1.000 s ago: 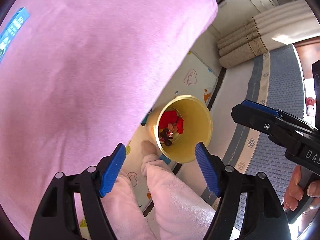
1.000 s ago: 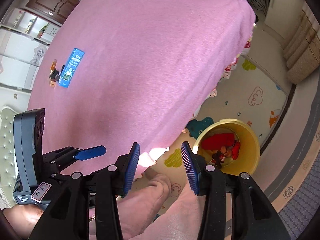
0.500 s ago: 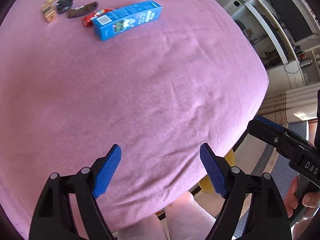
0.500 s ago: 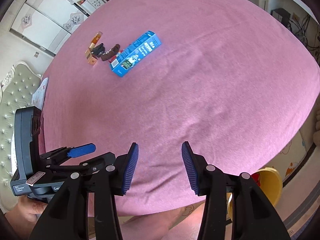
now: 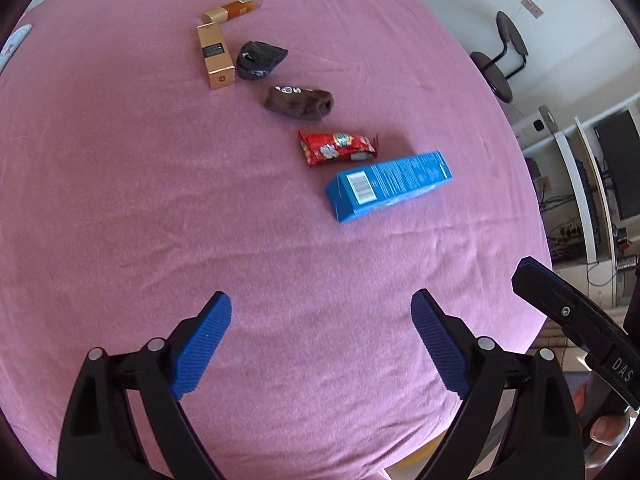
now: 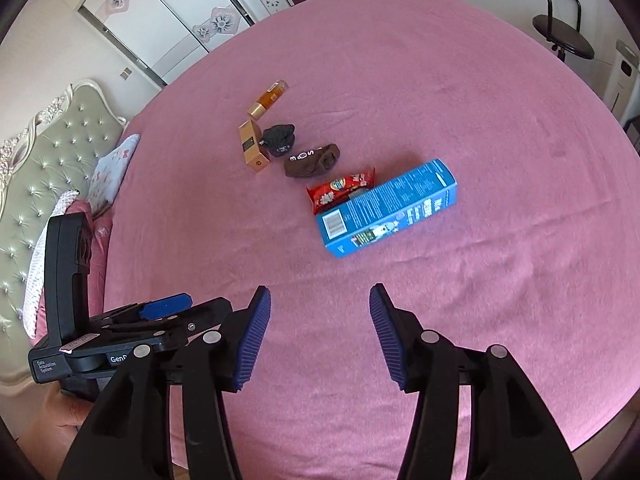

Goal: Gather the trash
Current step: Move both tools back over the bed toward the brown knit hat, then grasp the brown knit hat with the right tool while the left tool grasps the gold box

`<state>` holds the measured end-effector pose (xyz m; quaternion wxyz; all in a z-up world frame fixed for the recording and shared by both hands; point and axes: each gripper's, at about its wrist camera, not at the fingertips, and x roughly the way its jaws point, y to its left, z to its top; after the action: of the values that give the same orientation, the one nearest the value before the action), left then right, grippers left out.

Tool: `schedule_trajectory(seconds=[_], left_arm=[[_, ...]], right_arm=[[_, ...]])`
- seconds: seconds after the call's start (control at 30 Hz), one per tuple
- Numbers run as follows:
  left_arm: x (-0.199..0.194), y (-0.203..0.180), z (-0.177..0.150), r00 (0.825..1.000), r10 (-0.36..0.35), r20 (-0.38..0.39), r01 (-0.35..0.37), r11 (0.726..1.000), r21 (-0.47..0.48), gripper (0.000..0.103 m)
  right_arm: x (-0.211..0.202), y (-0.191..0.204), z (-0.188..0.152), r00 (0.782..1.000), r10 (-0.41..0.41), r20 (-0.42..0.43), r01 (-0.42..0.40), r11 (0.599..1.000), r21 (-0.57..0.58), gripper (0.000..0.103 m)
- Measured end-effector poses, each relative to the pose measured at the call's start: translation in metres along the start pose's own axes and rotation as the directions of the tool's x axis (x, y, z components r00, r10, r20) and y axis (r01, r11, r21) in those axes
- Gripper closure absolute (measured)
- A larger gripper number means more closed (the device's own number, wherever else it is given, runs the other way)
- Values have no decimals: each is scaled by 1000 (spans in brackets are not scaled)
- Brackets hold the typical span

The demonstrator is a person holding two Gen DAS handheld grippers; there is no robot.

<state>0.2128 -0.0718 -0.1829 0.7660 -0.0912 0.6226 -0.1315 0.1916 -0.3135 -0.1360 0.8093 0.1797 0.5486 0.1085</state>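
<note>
A row of items lies on the pink bed cover (image 5: 160,208): a blue carton (image 5: 390,186) (image 6: 386,208), a red snack wrapper (image 5: 338,147) (image 6: 344,189), a brown rolled sock (image 5: 299,103) (image 6: 312,162), a dark grey sock (image 5: 260,59) (image 6: 280,139), a gold box (image 5: 215,56) (image 6: 252,147) and an amber bottle (image 5: 234,8) (image 6: 269,98). My left gripper (image 5: 320,324) is open and empty, above the cover near the carton. My right gripper (image 6: 318,320) is open and empty, also short of the carton.
A sliver of the yellow bin (image 5: 416,456) shows below the bed edge. A padded headboard (image 6: 44,140) and pillows are at the left. A black stool (image 6: 560,28) and shelving (image 5: 588,184) stand beyond the bed at the right.
Both grippers have swung up from the yellow bin on the floor to face the bed top. The row of items has come closer in both views. Both stay open.
</note>
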Motion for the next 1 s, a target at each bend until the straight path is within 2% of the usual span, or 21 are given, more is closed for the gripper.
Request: schedule_trajectory(seconds=[0.2, 0.4, 0.67, 0.9, 0.93, 0.97, 1.0], left_arm=[[26, 30, 60, 999, 34, 26, -31, 993, -112, 12], [56, 58, 111, 998, 45, 42, -36, 981, -193, 12], [97, 92, 156, 996, 80, 38, -69, 971, -229, 12], [114, 115, 178, 995, 89, 41, -76, 963, -259, 12], [114, 118, 181, 995, 89, 44, -75, 962, -262, 12], [115, 120, 184, 995, 89, 47, -74, 962, -263, 12], [115, 122, 186, 995, 91, 48, -75, 962, -264, 12]], right_arm=[[59, 4, 71, 999, 34, -39, -37, 998, -59, 52], [122, -3, 119, 996, 35, -85, -42, 996, -81, 52], [207, -2, 153, 989, -2, -150, -17, 992, -125, 52], [252, 2, 154, 982, -58, -182, 34, 990, -134, 52], [254, 4, 152, 981, -74, -178, 48, 988, -145, 57], [256, 7, 150, 981, -96, -169, 68, 984, -166, 76], [258, 9, 149, 980, -100, -171, 69, 981, -182, 86]])
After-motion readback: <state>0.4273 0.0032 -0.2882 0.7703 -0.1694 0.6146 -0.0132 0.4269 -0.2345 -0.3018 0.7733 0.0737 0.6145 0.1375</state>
